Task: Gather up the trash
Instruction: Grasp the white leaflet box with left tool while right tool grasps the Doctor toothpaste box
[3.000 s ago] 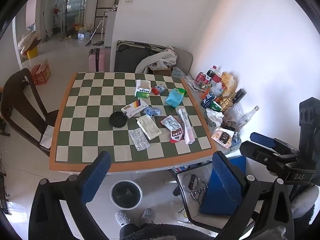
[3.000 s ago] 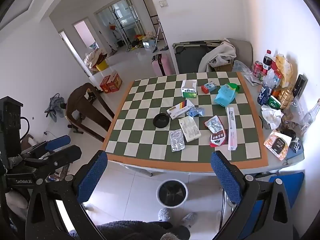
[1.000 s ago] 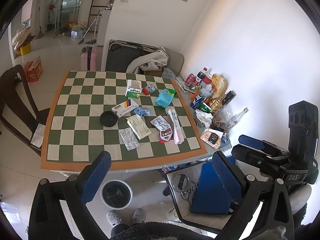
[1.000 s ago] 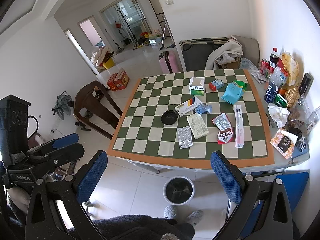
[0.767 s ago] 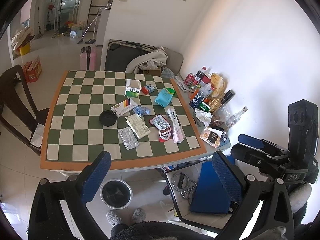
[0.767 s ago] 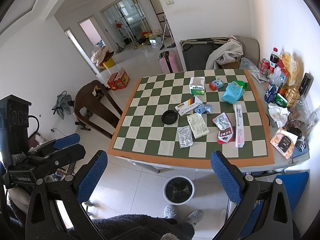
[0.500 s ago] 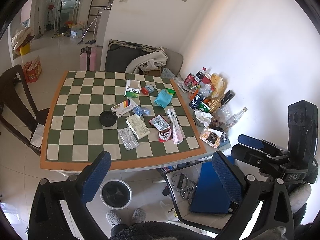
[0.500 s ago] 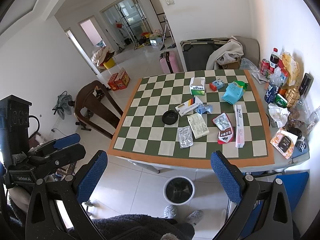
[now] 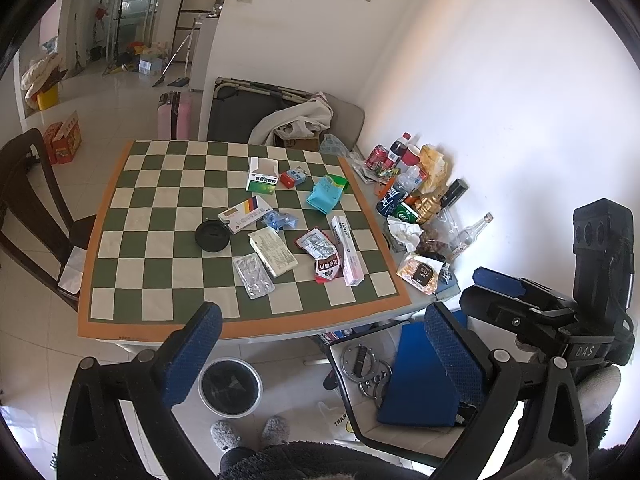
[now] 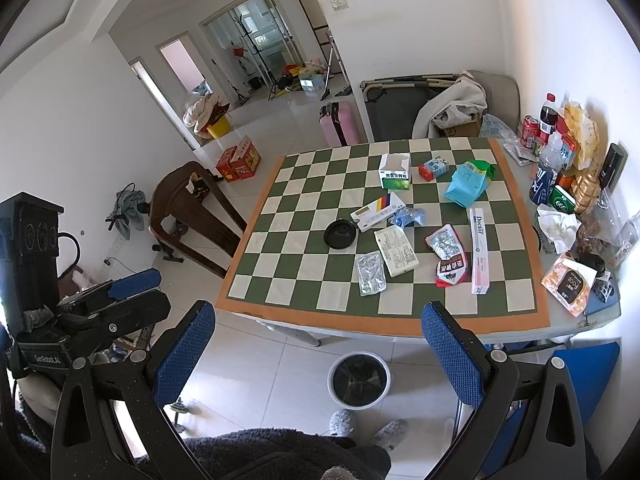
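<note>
Trash lies on a green-and-white checkered table [image 9: 168, 200] [image 10: 304, 208]: a silver blister pack [image 9: 253, 275] [image 10: 371, 273], a white leaflet box [image 9: 273, 251] [image 10: 396, 251], a red wrapper [image 9: 322, 255] [image 10: 448, 254], a pink Doctor box [image 9: 347, 256] [image 10: 479, 256], a black lid [image 9: 212, 236] [image 10: 340, 234] and a teal pouch [image 9: 325, 196]. A white trash bin [image 9: 231, 386] [image 10: 359, 380] stands on the floor by the table's near edge. My left gripper [image 9: 320, 350] and right gripper [image 10: 316, 344] are open and empty, held high before the table.
Bottles, cans and snack bags [image 9: 416, 188] [image 10: 560, 152] crowd the table's right side by the wall. A dark wooden chair [image 9: 32, 208] [image 10: 188, 212] stands at the left. A stool with a blue folder [image 9: 416, 376] is at the lower right.
Over three seconds both views pulled back and up a little from the table. In the last second nothing visibly moved.
</note>
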